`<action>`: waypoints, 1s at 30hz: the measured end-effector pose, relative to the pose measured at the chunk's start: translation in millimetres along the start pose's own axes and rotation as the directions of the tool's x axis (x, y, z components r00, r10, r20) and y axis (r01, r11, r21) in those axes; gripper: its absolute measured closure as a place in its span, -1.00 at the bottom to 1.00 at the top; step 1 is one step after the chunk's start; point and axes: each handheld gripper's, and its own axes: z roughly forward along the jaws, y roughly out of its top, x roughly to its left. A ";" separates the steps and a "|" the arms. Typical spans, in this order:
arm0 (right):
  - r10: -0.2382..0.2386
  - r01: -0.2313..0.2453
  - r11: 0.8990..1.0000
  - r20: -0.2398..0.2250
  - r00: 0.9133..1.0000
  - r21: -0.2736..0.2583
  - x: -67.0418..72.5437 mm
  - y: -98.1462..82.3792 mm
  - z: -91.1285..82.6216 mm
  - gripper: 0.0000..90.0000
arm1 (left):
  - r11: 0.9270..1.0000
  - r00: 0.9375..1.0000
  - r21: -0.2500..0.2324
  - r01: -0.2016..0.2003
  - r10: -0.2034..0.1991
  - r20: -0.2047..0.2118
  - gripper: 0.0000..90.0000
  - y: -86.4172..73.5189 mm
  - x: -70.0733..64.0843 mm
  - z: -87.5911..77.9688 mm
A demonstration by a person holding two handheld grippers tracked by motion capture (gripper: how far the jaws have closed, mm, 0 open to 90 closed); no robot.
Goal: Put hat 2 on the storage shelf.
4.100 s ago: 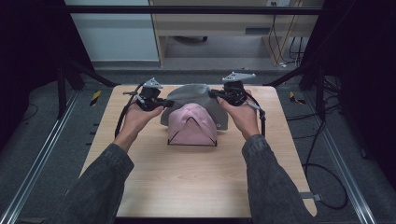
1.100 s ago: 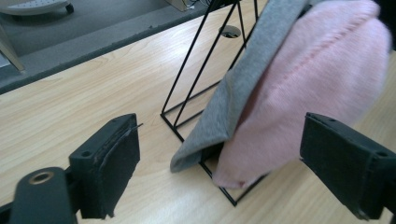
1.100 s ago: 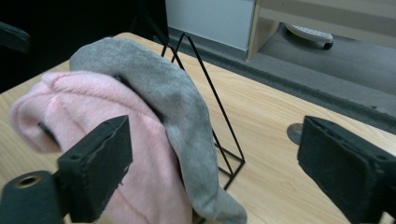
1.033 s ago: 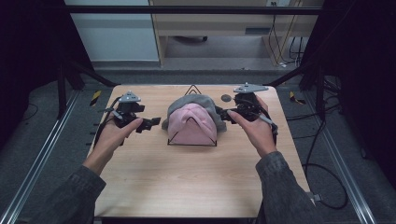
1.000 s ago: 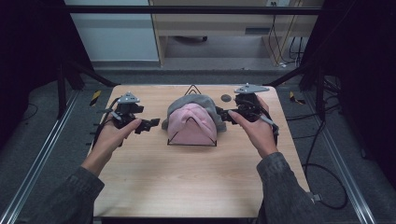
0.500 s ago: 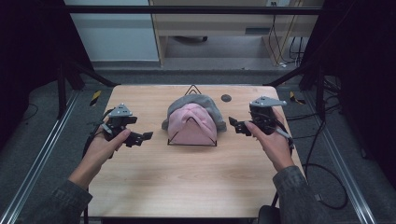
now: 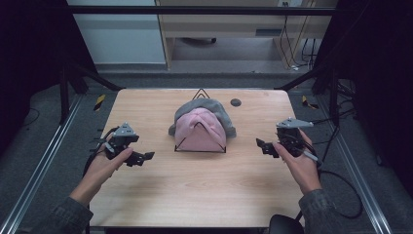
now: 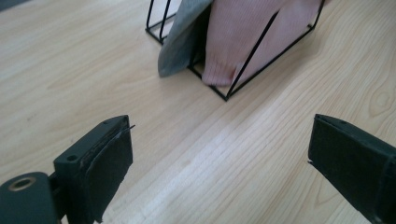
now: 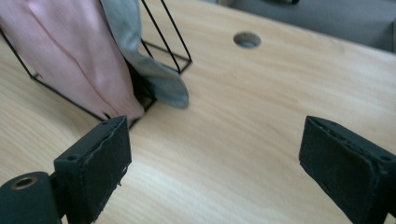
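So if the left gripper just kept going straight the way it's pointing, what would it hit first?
Probably the black wire rack: its near lower corner sits ahead between the open jaws of the left gripper, with the pink knitted cloth draped just behind. Bare wooden table lies between; depth is uncertain.

Pale wooden surface on a grey floor. Beyond its far edge, a wooden cabinet and hanging cables.
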 end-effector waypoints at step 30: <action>0.107 -0.104 0.977 -0.006 0.994 0.187 8.6 -71.2 55.1 -0.73 | 0.989 0.999 0.145 0.026 -0.022 -0.032 -0.87 -58.7 11.2 41.9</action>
